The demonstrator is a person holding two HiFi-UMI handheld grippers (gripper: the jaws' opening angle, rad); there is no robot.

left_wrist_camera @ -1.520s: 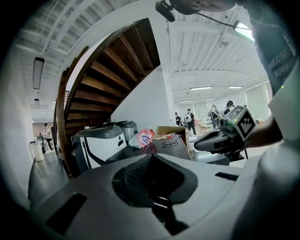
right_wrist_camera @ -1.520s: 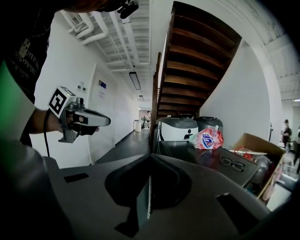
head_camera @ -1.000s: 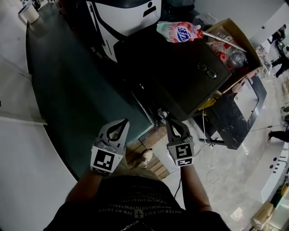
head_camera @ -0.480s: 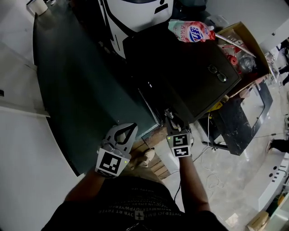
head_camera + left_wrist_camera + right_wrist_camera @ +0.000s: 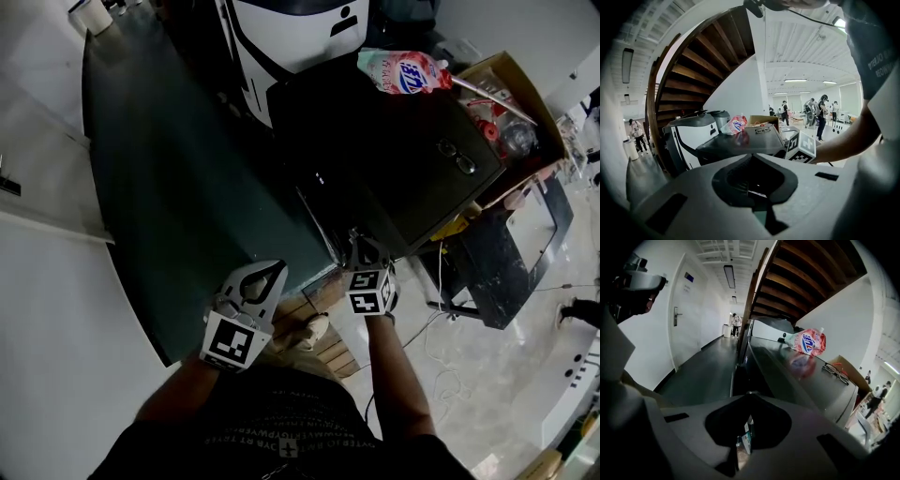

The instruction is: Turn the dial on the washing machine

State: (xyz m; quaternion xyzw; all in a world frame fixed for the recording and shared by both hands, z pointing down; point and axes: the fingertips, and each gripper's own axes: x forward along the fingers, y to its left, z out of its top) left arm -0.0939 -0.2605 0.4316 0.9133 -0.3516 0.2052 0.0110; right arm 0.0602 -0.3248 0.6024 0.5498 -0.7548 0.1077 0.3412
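Note:
The washing machine (image 5: 394, 159) is a dark box with a flat glossy top, also seen in the right gripper view (image 5: 797, 376). Its front panel is in shadow below the near edge, and I cannot make out the dial there. My right gripper (image 5: 354, 236) points down at that front edge. Its jaws have just been closing and now stand shut, tip to tip (image 5: 749, 393), with nothing visible between them. My left gripper (image 5: 277, 266) hangs lower left, apart from the machine, shut and holding nothing (image 5: 751, 155).
A pink detergent pouch (image 5: 403, 70) and a pair of glasses (image 5: 457, 156) lie on the machine's top. A cardboard box (image 5: 511, 103) of clutter stands to its right, and a white appliance (image 5: 291, 33) behind. Dark green flooring (image 5: 169, 187) runs along the left. Cables (image 5: 441, 281) trail on the floor.
The right gripper has sunk lower against the machine's front edge and tilted further down. The left gripper has hardly moved.

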